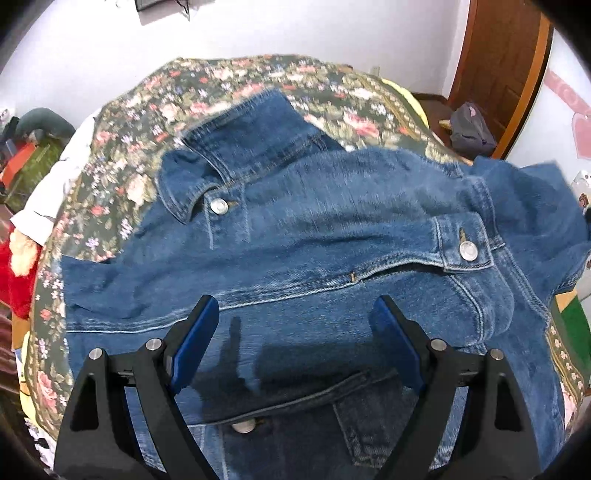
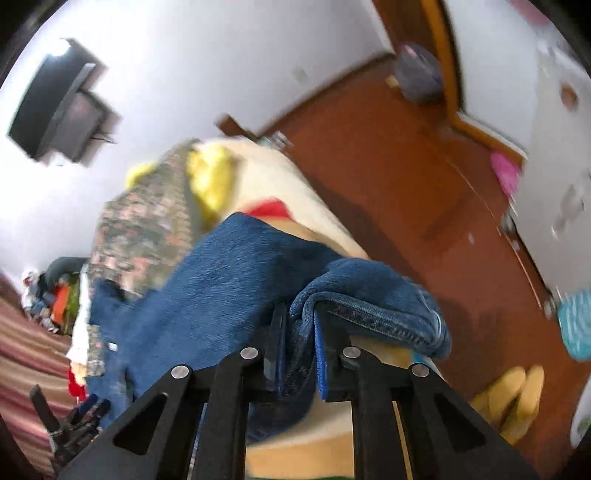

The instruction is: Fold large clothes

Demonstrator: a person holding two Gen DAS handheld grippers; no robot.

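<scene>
A blue denim jacket (image 1: 314,236) lies spread across the floral bedspread (image 1: 155,110) of the bed, the left gripper (image 1: 295,332) above it with jaws spread and empty, while the right gripper (image 2: 297,332) has its jaws pinching a bunched fold of the jacket near the bed's edge.

We see a bed with a floral cover (image 1: 155,110); directly on it lies a blue denim jacket (image 1: 314,229), spread across.

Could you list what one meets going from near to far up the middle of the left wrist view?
Left gripper, open, then the denim jacket, the floral bedspread, and the white wall.
</scene>
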